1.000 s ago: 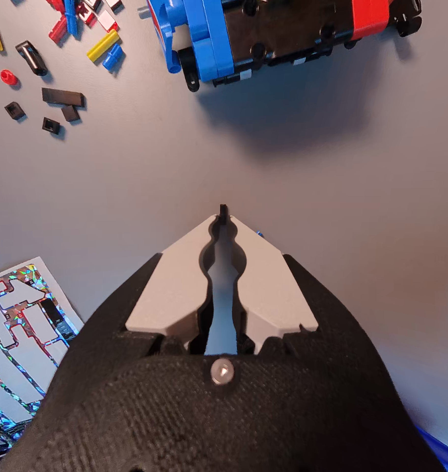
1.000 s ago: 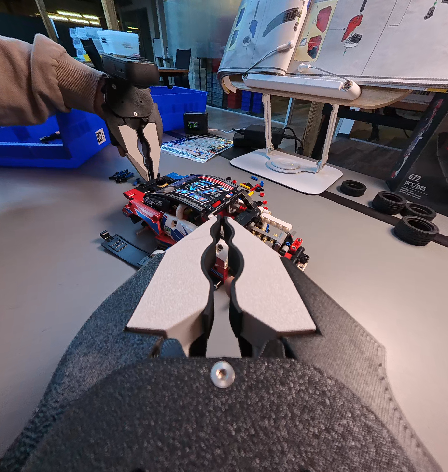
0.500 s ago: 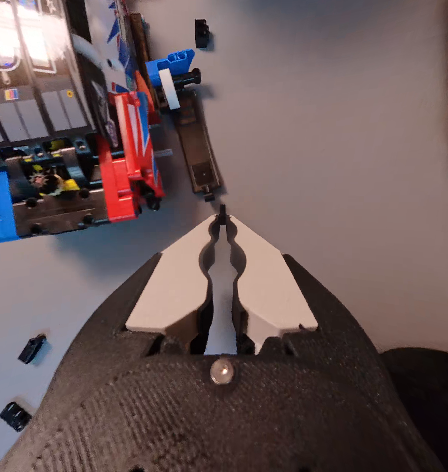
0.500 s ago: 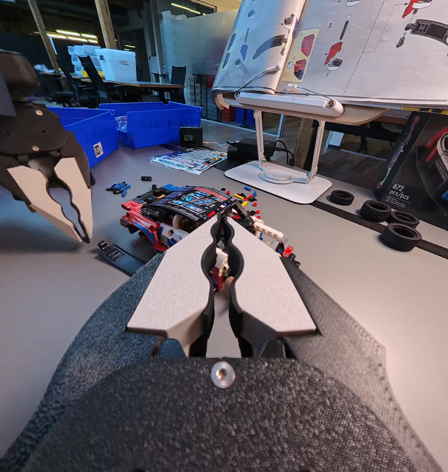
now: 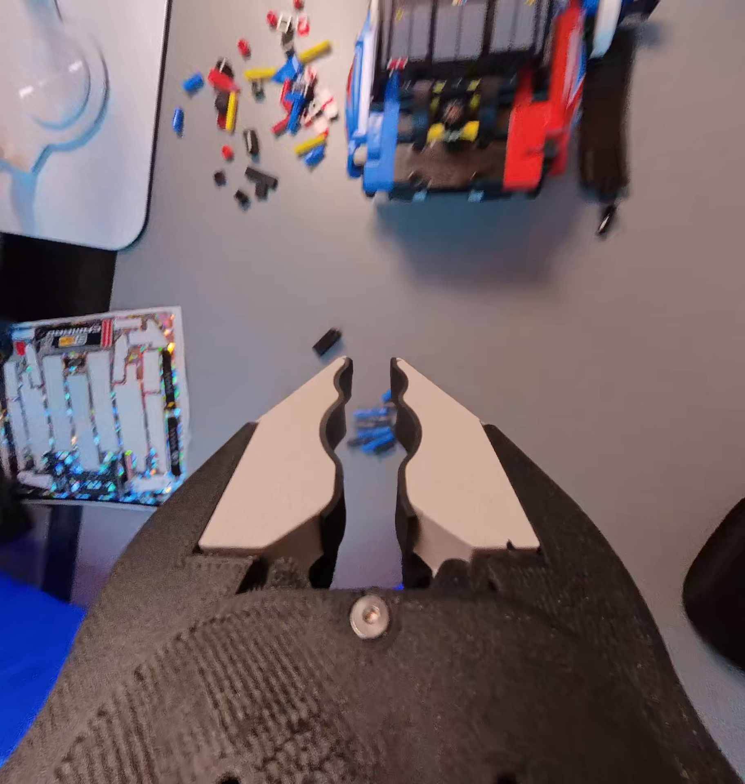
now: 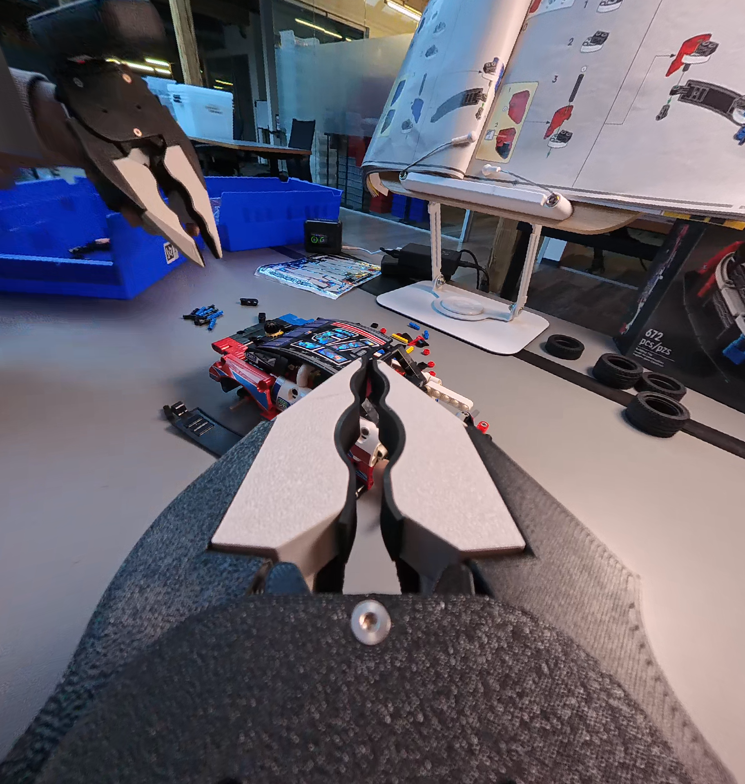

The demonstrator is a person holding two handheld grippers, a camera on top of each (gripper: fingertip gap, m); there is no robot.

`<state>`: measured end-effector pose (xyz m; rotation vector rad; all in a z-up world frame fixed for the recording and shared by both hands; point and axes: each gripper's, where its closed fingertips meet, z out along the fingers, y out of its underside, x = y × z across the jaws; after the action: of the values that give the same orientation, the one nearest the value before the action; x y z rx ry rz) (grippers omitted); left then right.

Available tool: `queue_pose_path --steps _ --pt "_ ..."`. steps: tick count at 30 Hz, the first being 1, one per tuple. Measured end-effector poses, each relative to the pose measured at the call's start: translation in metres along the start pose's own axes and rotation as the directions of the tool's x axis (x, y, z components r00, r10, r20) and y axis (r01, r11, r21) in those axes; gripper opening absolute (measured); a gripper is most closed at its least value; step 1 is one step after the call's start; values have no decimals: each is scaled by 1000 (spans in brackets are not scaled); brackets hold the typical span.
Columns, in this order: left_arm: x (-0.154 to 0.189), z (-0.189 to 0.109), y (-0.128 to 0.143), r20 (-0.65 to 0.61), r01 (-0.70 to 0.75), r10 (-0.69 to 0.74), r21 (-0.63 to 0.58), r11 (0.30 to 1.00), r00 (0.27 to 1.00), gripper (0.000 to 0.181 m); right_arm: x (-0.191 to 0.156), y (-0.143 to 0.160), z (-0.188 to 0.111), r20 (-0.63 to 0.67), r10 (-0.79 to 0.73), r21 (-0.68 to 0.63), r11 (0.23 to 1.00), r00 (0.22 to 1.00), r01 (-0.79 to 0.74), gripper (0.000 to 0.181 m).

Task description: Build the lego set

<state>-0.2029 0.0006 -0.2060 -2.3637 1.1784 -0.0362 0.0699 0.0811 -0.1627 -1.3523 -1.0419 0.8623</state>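
Left gripper (image 5: pixel 371 360) has swung off the car and now hangs above the small pile of blue pins (image 5: pixel 373 424) on the bench (image 5: pixel 532 382); half a second ago it was down by the car's red side, next to the loose black curved panel (image 6: pixel 201 426). Its fingers (image 5: pixel 286 449) were pinched on a thin black piece then; now they're released, with a clear gap and nothing between them. Can't tell where that piece went: a small black part (image 5: pixel 327 340) lies just beyond the tips, but whether it's the same one, no idea. Right gripper (image 6: pixel 368 367) hasn't moved much: fingers clenched with the tips nearly touching, low in front of the half-built car (image 6: pixel 320 352), holding nothing I can make out. The car sits mid-bench, sticker roof on, wheels not fitted; the four tyres (image 6: pixel 657 413) are well apart, over by the box. Loose coloured parts (image 5: pixel 277 97) are scattered beside the car, sticker sheet (image 5: pixel 90 403) off to the left. My read: the left is lining up to pick a blue pin next, so it needs to drop straight down and single one out of a tight cluster. Risk is grabbing two or scattering them.
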Motion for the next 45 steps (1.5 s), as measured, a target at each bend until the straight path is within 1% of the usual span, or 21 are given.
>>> queue_pose_path --steps 2,5,7,9,12,16,25,37,42,45 --pt "-13 -1 29 -31 -58 54 -128 990 998 16 1 1 0 -1 5 -4 1000 1000 -5 0" --pt "-15 11 58 -119 -137 111 -241 961 987 15 2 2 0 -4 2 -9 1000 1000 -2 0" --pt "-14 21 70 -167 -191 149 -281 940 975 12 2 3 0 -7 2 -12 1000 1000 -2 0" --pt "-9 30 78 -215 -242 183 -296 924 959 9 3 4 0 -10 2 -14 1000 1000 -2 0" --pt "-6 39 82 -242 -301 234 -291 908 942 10 4 5 0 -13 4 -15 1000 1000 -4 0" --pt "-6 41 82 -254 -340 271 -289 895 928 9 4 7 1 -11 9 -22 1000 1000 -9 0" --pt "-9 43 83 -276 -350 276 -272 896 921 6 4 9 2 -10 10 -30 1000 1000 -10 0" --pt "-13 45 77 -286 -420 346 -261 869 894 9 5 12 3 -11 11 -39 999 1000 -11 0" --pt "-10 45 79 -318 -424 334 -275 863 887 6 5 13 3 -10 10 -41 999 1000 -11 0" --pt "-7 42 83 -355 -405 296 -289 868 887 5 5 12 3 -10 10 -42 999 1000 -11 0"
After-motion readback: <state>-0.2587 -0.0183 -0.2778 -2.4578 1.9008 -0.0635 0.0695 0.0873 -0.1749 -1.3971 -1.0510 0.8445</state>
